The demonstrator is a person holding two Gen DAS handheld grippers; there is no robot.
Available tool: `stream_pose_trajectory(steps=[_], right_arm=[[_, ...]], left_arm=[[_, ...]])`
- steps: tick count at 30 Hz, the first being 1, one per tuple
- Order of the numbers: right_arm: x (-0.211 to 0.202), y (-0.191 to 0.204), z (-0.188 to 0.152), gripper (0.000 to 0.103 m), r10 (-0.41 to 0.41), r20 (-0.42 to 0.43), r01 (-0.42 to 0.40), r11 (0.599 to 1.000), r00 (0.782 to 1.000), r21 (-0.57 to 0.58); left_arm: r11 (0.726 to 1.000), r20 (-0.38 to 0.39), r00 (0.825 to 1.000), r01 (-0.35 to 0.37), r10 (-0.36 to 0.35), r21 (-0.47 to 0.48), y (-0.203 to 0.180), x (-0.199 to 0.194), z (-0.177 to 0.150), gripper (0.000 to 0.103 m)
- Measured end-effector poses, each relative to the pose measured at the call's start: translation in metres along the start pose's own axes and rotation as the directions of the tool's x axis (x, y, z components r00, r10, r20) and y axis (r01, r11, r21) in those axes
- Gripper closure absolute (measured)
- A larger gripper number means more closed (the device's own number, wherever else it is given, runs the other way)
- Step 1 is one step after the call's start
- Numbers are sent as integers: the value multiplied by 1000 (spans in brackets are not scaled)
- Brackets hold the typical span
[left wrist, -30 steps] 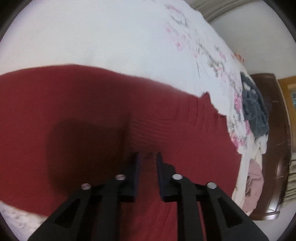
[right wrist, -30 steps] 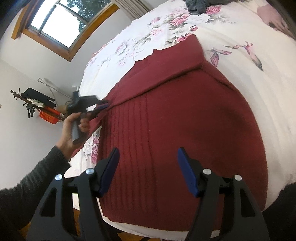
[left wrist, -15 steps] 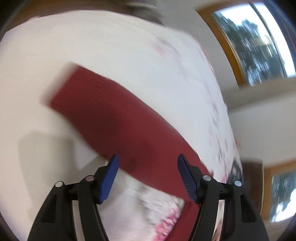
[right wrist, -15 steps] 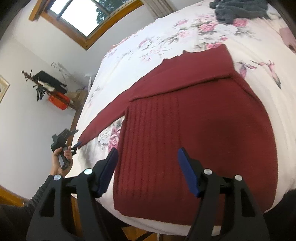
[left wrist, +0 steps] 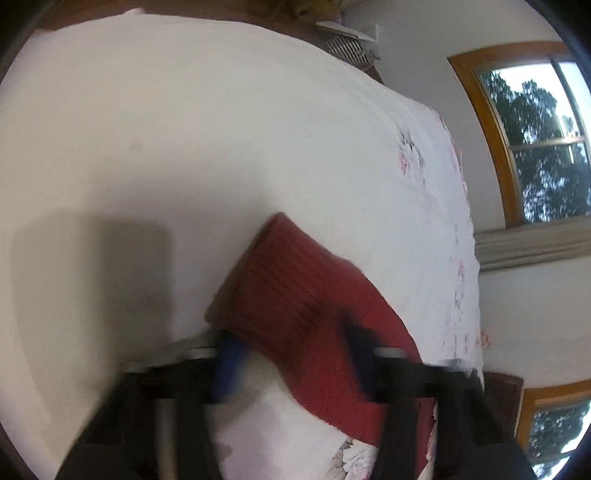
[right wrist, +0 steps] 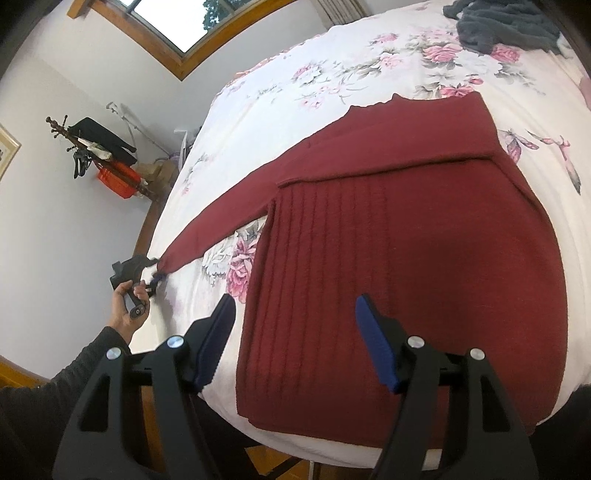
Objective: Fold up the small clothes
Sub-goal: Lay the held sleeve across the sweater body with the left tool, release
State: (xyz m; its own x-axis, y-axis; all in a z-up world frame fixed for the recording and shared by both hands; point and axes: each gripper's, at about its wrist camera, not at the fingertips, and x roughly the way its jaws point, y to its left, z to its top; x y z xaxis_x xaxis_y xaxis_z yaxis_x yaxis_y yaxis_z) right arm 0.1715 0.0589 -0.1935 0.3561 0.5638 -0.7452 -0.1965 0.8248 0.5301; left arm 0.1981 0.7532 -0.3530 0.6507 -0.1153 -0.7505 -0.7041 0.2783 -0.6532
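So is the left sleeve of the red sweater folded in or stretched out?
Stretched out. The sleeve runs straight from the red sweater across the floral bedspread to the left claw at the bed's edge.

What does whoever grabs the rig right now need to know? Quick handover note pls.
Left gripper: open, blurred by motion, at the cuff of the sleeve, which is stretched out to the left across the bed. No grip on it visible.
Right gripper: open, empty, hovering over the lower hem of the red sweater.
Done: sweater lies flat; the other sleeve appears folded across the top.
Left: fold the left sleeve in, then fold the body. A grey garment lies at the far end of the bed.
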Motion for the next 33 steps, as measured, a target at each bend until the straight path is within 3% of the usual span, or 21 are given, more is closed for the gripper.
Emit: stream_pose_trajectory(steps=[4, 9, 12, 16, 19, 25, 33], right_arm=[[-1, 0, 3, 36, 7, 6, -7, 1000, 1000, 1], [-9, -7, 3, 36, 13, 13, -14, 1000, 1000, 20], [-16, -18, 4, 36, 28, 18, -29, 997, 999, 65], [-28, -28, 3, 36, 21, 44, -24, 997, 999, 73], [-36, -39, 2, 36, 20, 59, -26, 995, 998, 95], [-48, -62, -2, 35, 8, 88, -21, 988, 996, 152], [-46, -108, -4, 34, -28, 87, 6, 971, 996, 241]], left_arm=[[999, 22, 1000, 10, -11, 40, -18, -12, -2, 94], [981, 41, 994, 90, -99, 174, -96, -37, -19, 95], [944, 17, 989, 138, -150, 299, -163, -44, -38, 95], [863, -41, 977, 204, -209, 462, -259, -42, -82, 95], [798, -91, 972, 228, -215, 557, -317, -26, -124, 95], [697, -196, 968, 250, -159, 672, -381, 28, -216, 95], [608, -318, 947, 233, 35, 759, -394, 136, -347, 95]])
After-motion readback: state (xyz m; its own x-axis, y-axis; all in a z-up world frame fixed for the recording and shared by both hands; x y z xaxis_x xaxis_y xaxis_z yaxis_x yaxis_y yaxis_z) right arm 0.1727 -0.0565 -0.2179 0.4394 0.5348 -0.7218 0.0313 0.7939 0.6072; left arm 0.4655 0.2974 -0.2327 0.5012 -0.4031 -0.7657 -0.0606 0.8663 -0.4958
